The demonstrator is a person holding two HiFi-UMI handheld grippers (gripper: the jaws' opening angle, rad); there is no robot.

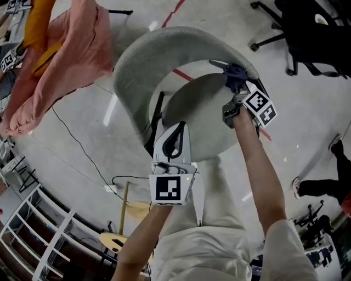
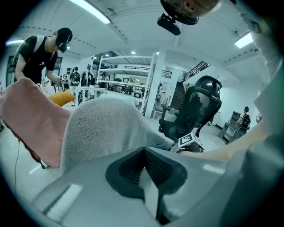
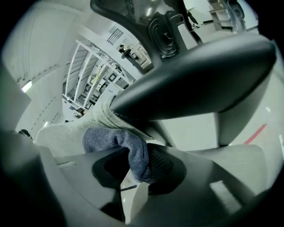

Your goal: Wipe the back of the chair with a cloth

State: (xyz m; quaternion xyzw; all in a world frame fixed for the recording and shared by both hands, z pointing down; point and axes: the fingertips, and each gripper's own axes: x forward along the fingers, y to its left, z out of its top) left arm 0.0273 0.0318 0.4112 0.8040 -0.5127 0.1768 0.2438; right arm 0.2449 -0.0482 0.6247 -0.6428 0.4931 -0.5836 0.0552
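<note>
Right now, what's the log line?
right gripper: shut on cloth | cloth: at chair back | left gripper: shut, empty

Chair back: showing pale grey, speckled.
Cloth: showing dusty blue.
Right gripper cube: wearing black-and-white squares.
Draped fabric: glowing salmon pink.
Floor: lying light grey, carrying a red stripe.

Cloth at right end of chair back, pinched in right gripper, left gripper at seat's near edge, draped fabric left of chair back, office chair far right.
</note>
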